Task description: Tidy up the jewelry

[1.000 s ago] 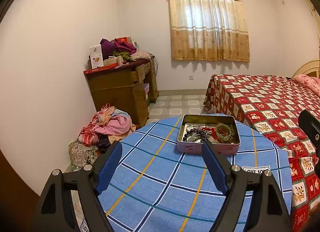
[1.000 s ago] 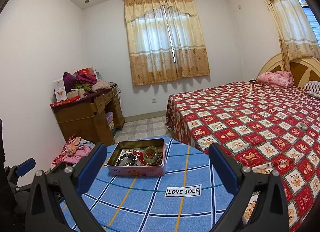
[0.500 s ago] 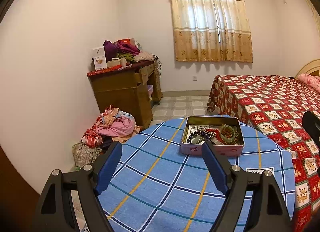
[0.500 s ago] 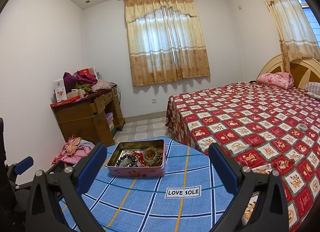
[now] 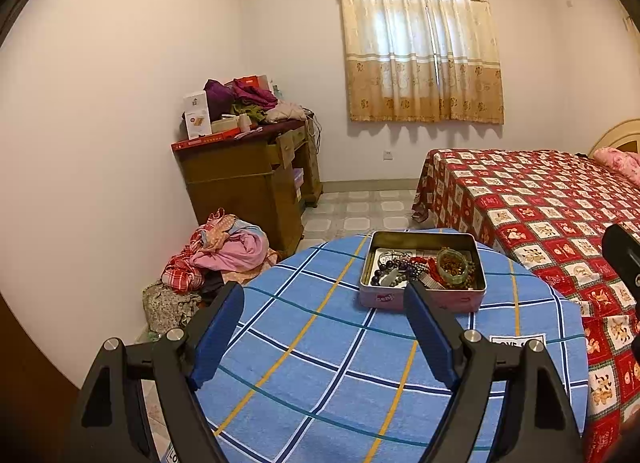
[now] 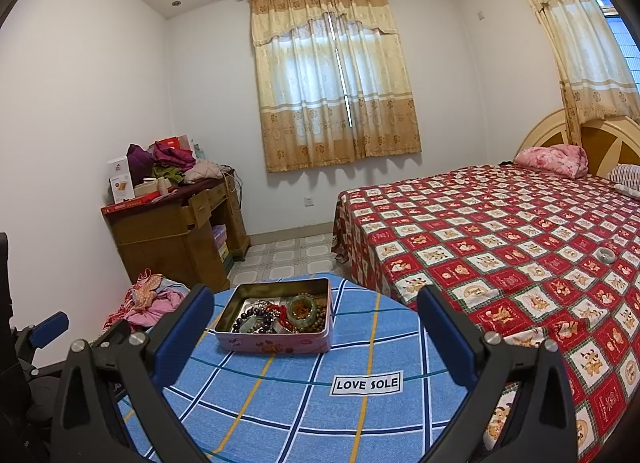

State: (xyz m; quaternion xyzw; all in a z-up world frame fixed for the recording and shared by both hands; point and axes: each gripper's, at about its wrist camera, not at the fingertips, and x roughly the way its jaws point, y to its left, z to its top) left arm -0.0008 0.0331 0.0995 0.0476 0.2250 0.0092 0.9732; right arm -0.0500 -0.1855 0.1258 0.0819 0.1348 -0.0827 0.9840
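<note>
A pink tin box (image 5: 400, 300) stands open on the far part of a round table under a blue plaid cloth (image 5: 320, 363). Inside lie dark purple beads (image 5: 383, 270), red beads (image 5: 423, 262) and a green bangle (image 5: 452, 265). My left gripper (image 5: 324, 289) hangs open over the cloth, short of the tin and to its left, with nothing between its blue pads. In the right wrist view the tin (image 6: 276, 341) with the bangle (image 6: 306, 309) sits just beyond my right gripper (image 6: 315, 293), which is also open and holds nothing.
A bed with a red patterned cover (image 6: 500, 247) runs along the table's right side, with a small white ring (image 6: 605, 254) lying on it. A wooden dresser (image 5: 248, 183) piled with clothes stands at the back left. Clothes (image 5: 224, 251) lie heaped on the floor.
</note>
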